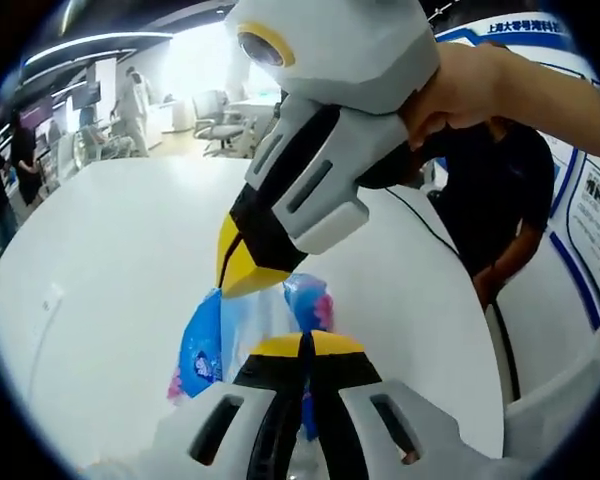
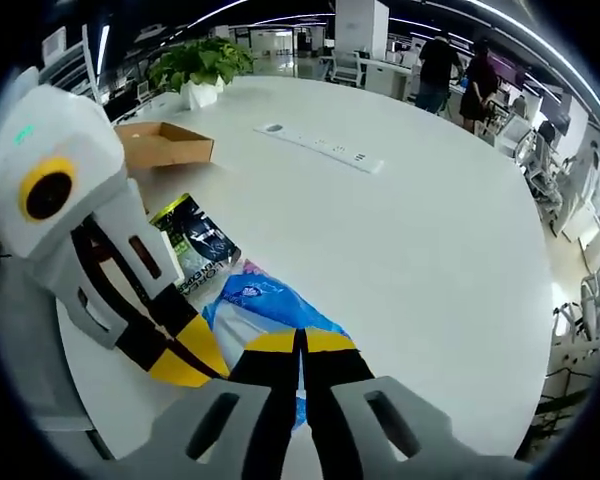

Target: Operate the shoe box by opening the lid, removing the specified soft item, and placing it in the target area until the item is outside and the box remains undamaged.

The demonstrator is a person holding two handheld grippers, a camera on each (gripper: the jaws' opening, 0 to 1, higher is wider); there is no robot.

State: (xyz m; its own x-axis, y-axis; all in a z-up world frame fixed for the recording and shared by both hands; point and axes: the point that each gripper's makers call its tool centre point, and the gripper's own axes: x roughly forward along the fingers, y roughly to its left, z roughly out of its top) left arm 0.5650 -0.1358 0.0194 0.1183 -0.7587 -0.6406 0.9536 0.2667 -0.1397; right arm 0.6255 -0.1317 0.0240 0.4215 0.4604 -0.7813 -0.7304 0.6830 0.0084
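Soft item: a blue, white and pink plastic packet, lying on the white surface outside the box. In the right gripper view its near end passes under the yellow tips of the right tool, whose jaws are drawn together with only a thin dark seam between them; whether they pinch the packet's edge cannot be told, since the contact is hidden beneath the tips. In the left gripper view the same packet lies just beyond the left tool, whose jaws likewise stand together tip to tip; the packet's lower part is covered by them, so a grip cannot be confirmed.

The right tool enters the left gripper view from above, held by a hand; its yellow tip touches or nearly touches the packet's upper edge. The left tool appears at the left of the right gripper view, its yellow tip just beside the packet.

A dark packet with green and white print lies touching the blue packet's far side, partly hidden behind the left tool.

Shoe box: a brown cardboard tray, open-topped, farther back on the surface; its interior is mostly out of sight and its left end is cut off by the left tool. Beyond it stand a potted plant and a white power strip
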